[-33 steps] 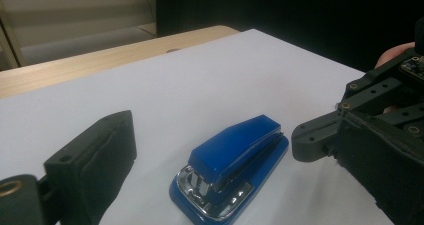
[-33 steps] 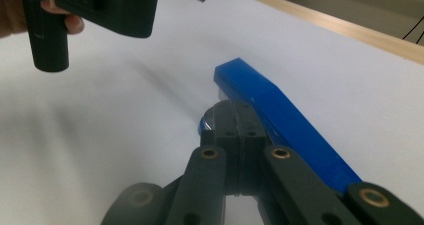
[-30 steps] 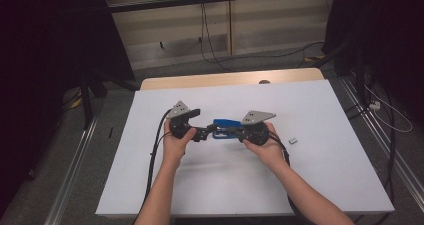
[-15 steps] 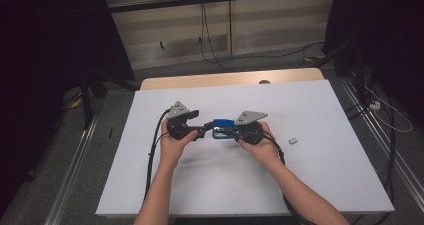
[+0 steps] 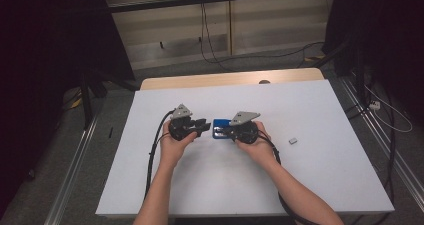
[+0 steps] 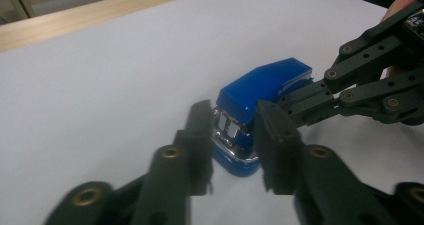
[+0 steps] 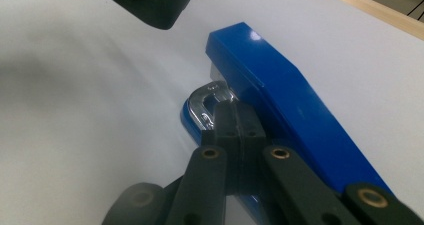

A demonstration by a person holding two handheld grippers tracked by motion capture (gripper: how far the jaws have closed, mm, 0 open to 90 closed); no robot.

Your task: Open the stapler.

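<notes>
Blue stapler lay mid-table between my grippers. My right gripper was clamped tight, its jaws resting in the stapler's open mouth. My left gripper had just been narrowing around the front end, not yet pinching. I judged the grasp half done.

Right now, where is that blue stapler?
The blue stapler lies mid-table in the high view, between the left claw and the right claw.

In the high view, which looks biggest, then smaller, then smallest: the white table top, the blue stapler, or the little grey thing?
1. White table top, by far the largest.
2. Blue stapler, partly hidden by the grippers.
3. Little grey thing, the smallest.
</notes>
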